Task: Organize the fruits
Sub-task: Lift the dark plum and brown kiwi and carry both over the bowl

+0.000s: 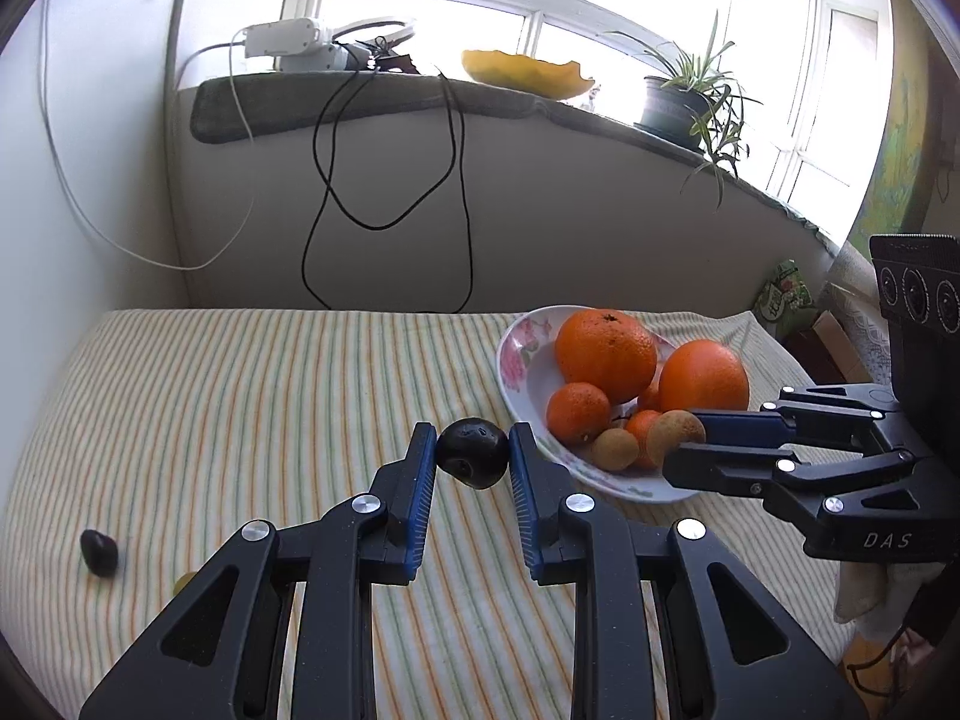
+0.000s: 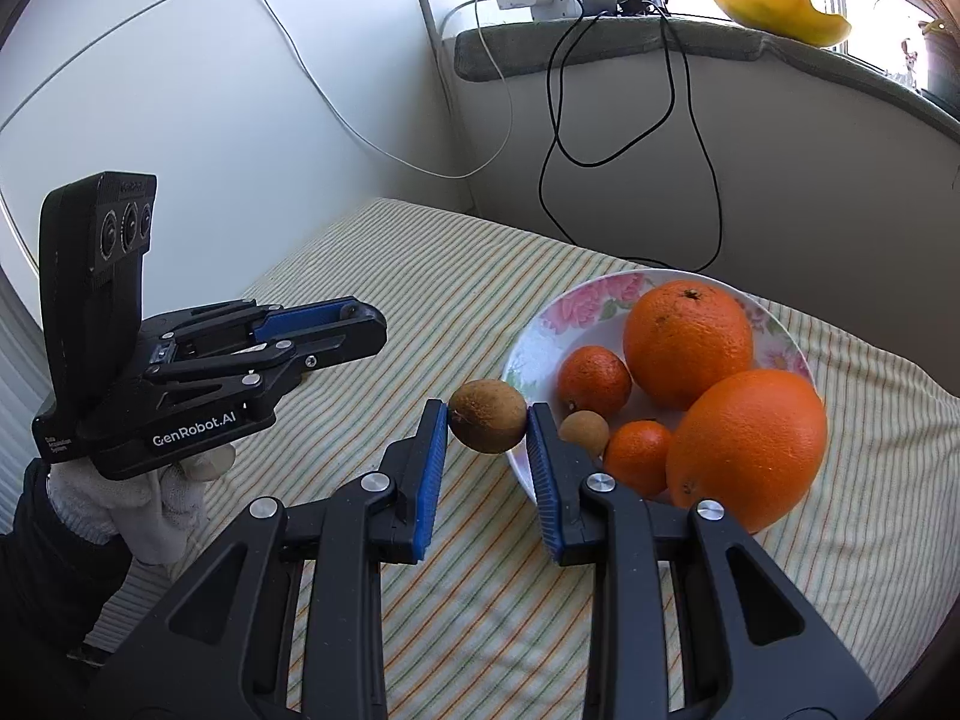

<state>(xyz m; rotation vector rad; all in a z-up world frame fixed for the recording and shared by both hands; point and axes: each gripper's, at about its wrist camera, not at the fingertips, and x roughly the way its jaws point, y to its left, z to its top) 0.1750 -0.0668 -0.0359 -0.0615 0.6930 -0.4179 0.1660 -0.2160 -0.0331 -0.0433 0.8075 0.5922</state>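
Grippers were both loaded: my left gripper (image 1: 472, 450) pinched a dark fruit (image 1: 471, 452), my right gripper (image 2: 487, 425) a brown fruit (image 2: 488, 423), each just short of the bowl (image 2: 528, 354). Worry was those round fruits squirting out of such shallow tip grips. Another dark fruit (image 1: 99, 551) sat off left; couldn't identify the yellowish bit beside it.
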